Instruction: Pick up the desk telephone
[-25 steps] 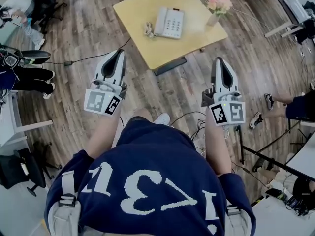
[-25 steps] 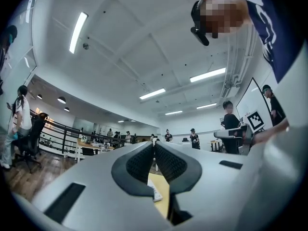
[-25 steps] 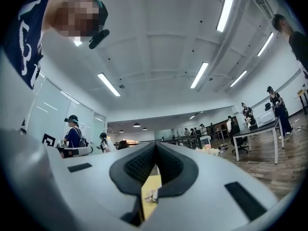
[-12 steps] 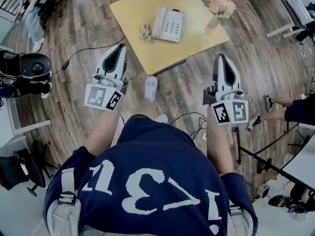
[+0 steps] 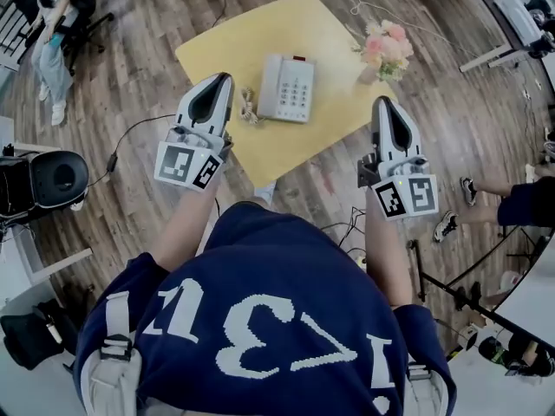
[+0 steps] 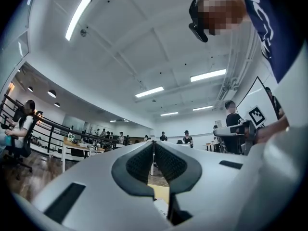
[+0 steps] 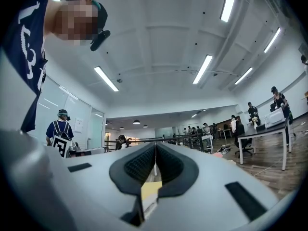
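Smooth, matt pale-yellow tabletop (image 5: pixel 260 33) on a floor (image 5: pixel 130 59) of grainy wood planks. The desk telephone (image 5: pixel 286 87) is off-white plastic. The left hand-held gripper (image 5: pixel 222 78) and right hand-held gripper (image 5: pixel 383 102) have matt white plastic shells and dark ribbed pads (image 6: pixel 139 162).

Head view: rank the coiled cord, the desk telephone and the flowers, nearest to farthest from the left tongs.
1. Coiled cord, just right of the left tongs.
2. Desk telephone, middle of the table.
3. Flowers, right corner.
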{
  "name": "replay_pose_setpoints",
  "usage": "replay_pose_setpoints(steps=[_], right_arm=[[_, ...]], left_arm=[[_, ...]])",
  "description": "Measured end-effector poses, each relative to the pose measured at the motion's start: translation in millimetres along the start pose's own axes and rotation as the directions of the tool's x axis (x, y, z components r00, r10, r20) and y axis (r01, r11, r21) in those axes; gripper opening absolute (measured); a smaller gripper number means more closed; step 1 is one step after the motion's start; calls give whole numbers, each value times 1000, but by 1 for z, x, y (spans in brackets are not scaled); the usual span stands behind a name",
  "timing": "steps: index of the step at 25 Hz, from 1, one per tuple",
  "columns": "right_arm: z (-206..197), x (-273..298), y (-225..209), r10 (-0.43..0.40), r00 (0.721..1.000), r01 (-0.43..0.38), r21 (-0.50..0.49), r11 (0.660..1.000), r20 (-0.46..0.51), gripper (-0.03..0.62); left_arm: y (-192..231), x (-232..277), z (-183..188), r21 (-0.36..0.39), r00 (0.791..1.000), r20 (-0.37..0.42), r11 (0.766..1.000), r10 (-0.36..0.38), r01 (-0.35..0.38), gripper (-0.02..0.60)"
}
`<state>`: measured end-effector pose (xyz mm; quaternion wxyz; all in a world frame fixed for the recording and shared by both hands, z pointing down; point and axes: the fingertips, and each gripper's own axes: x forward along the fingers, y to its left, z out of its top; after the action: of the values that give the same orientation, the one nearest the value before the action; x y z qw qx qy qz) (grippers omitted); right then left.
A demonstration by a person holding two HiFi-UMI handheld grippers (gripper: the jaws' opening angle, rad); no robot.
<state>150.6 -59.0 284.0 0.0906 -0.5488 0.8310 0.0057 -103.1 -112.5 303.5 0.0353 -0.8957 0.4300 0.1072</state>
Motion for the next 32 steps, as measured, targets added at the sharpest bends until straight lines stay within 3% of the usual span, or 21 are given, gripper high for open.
replay_pose_setpoints(steps=[9, 19, 27, 32], right_arm=[[-23, 85, -16, 16, 999, -14, 46, 999, -39, 26], [-58, 121, -33, 103, 988, -90, 111, 990, -115, 26], [-82, 134, -46, 160, 971, -134, 149, 980, -178, 28], [-104, 141, -49, 189, 955, -152, 171, 973, -227, 29]], left_arm=[[61, 66, -16, -28, 999, -19, 999, -33, 32, 26], [64, 82, -46, -96, 996, -89, 995, 2, -10, 26], [55, 85, -79, -205, 986, -165, 978, -6, -29, 28], [59, 96, -99, -226, 981, -195, 974, -15, -30, 32]])
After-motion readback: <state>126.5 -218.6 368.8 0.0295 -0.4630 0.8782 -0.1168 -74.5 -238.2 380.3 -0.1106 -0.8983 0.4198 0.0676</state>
